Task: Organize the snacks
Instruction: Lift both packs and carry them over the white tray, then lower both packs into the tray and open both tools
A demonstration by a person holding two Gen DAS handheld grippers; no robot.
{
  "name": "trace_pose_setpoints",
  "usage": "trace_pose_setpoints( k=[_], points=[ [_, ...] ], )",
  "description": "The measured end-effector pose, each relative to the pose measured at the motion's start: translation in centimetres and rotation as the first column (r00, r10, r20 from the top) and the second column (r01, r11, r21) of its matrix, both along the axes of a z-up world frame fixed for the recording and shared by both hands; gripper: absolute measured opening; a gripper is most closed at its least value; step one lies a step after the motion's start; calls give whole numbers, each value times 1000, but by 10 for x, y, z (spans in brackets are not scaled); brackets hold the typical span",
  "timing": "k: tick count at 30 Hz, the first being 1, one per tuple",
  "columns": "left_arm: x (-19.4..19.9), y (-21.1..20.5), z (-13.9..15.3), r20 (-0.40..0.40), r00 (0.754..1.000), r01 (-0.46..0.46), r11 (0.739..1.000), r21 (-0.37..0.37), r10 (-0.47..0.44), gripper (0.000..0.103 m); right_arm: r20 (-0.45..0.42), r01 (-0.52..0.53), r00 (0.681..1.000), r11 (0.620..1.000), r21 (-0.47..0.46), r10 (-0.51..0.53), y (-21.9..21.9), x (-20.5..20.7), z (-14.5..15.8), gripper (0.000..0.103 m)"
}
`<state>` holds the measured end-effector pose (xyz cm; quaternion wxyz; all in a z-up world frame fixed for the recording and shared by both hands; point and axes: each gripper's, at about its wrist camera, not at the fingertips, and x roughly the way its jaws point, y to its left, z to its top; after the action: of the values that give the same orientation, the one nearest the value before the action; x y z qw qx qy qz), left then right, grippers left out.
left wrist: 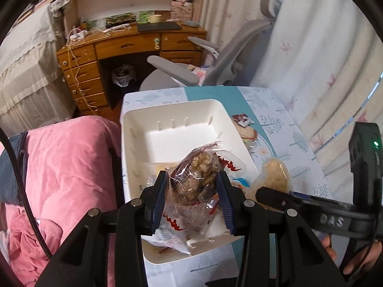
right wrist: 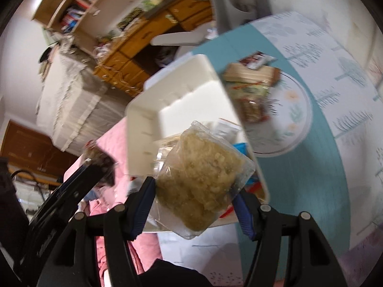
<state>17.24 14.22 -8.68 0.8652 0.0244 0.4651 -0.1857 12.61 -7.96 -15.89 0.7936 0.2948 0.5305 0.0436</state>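
Two grippers, one packet each. Left gripper (left wrist: 192, 186) pinches a clear packet of brown nut clusters (left wrist: 195, 179) above the one white bin (left wrist: 134, 143); right gripper (right wrist: 195, 198) clamps a clear bag of pale crumbly snack (right wrist: 203, 181) over the bin's near corner. Beyond lies one plate (right wrist: 299, 124) of wrapped snacks (blurred, uncountable).

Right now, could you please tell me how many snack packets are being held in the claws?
2: a brown nutty snack packet in the left claw, and a pale yellow snack packet in the right claw, both above the white bin.
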Motion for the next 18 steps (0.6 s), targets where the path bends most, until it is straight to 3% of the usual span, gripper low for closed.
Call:
trace_pose_setpoints(
  k=[2,5,10,18],
  points=[
    [3,3,-1,-7,1000,-23,1000,10,23,45,24,-24,999,1000,-8,24,9,0,3,64],
    [8,5,-3,-25,999,-48,999,7,48,72,12,-54,998,997,-56,55,17,3,4,67],
    [6,1,-2,-35,997,-69,998,-4,68,79,16,-65,998,994,-86,66,16,-4,6,77],
    [-1,-19,-13,-90,995,-55,998,-20,53,79,49,-47,997,993,-110,52,2,-35,4,78]
  ],
)
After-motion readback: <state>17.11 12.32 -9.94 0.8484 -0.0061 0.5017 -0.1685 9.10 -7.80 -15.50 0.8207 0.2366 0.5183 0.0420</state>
